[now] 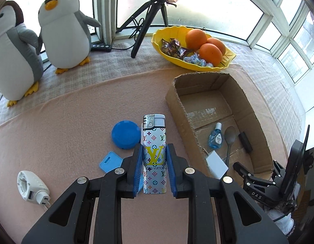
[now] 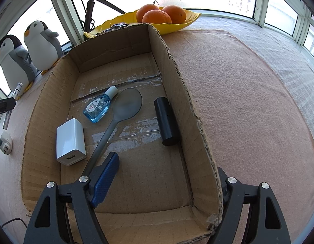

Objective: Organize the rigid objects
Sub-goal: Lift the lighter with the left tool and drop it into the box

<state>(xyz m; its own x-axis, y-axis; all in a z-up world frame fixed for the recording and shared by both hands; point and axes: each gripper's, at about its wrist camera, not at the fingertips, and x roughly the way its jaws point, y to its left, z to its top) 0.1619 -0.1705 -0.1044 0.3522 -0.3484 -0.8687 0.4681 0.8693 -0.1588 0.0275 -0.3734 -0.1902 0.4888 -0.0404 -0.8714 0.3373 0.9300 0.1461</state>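
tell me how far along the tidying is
Done: the cardboard box already holds a blue bottle, spoon, white charger and black cylinder. In hand: the left tongs grip a patterned lighter. Left on the cloth: blue round lid, blue tag, white plug.

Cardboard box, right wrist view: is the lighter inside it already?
No. The cardboard box holds only a charger, small blue bottle, spoon and black cylinder.
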